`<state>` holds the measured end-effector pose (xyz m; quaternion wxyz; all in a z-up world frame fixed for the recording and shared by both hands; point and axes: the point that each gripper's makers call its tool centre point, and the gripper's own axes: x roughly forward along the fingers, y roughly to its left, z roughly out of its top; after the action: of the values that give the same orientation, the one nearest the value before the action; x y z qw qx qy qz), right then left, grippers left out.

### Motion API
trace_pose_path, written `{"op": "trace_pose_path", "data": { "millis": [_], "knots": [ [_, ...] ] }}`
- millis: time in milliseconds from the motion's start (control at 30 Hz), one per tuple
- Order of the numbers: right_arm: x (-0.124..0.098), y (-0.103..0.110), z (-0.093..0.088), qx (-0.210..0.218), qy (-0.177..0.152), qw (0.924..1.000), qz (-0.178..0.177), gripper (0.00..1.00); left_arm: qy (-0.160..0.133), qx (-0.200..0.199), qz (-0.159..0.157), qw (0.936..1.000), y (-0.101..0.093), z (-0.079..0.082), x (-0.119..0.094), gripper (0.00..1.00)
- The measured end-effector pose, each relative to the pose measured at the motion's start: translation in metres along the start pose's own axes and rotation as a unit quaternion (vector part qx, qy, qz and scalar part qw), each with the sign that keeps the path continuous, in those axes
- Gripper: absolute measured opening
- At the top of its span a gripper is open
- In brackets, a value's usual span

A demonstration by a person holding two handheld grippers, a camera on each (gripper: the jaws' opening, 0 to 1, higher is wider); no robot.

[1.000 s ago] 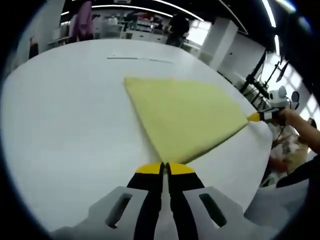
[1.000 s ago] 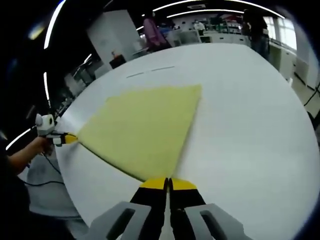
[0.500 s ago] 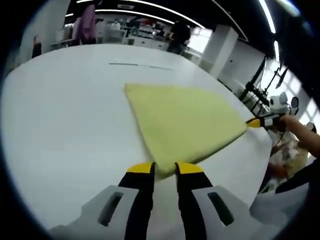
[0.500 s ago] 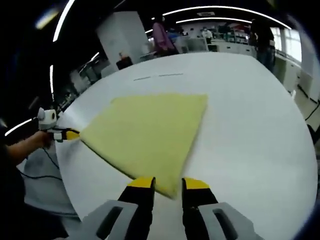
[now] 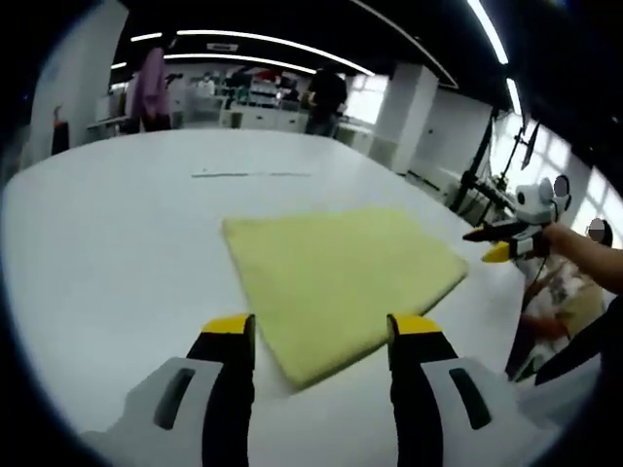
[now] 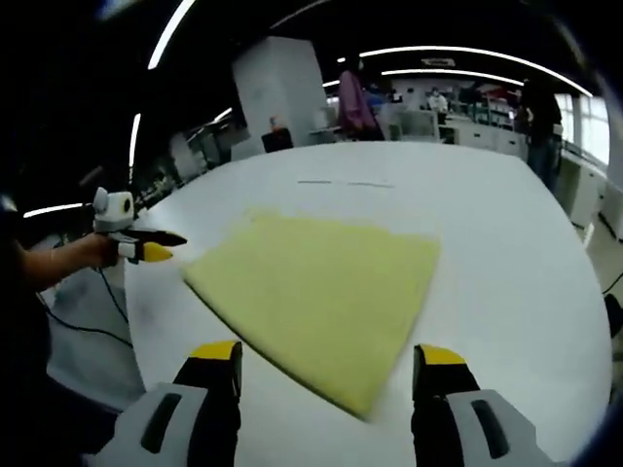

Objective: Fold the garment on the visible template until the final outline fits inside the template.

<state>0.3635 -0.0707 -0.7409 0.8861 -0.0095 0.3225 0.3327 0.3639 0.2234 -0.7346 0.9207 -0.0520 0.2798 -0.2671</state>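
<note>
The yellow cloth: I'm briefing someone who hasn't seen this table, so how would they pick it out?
Look at the big white table. Near its edge, in front of both open grippers, lies a flat, pale yellow, fuzzy folded cloth. It is the only coloured thing on the white top.

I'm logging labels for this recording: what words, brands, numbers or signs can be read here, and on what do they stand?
None can be read.
The folded yellow fleece cloth is plain.
The white table bears only thin dark lines, no lettering.
The grippers' yellow-tipped black fingers show no marking.
Background shelves are too blurred to read.
</note>
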Motion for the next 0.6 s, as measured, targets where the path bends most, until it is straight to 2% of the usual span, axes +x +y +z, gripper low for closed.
{"op": "trace_pose_path", "data": {
  "millis": [167,400,600],
  "knots": [
    [-0.005,0.010,0.007,-0.016,-0.015,0.9998,0.005,0.85,-0.015,0.014,-0.002,0.9998,-0.006,0.010,-0.005,0.69],
    [-0.014,0.019,0.012,-0.031,-0.032,0.9990,0.003,0.94,-0.028,0.032,0.000,0.9991,-0.010,0.018,-0.016,0.81],
    [-0.021,0.024,0.013,-0.044,-0.034,0.9985,0.001,0.99,-0.029,0.039,0.008,0.9988,-0.009,0.020,-0.024,0.89]
  ]
}}
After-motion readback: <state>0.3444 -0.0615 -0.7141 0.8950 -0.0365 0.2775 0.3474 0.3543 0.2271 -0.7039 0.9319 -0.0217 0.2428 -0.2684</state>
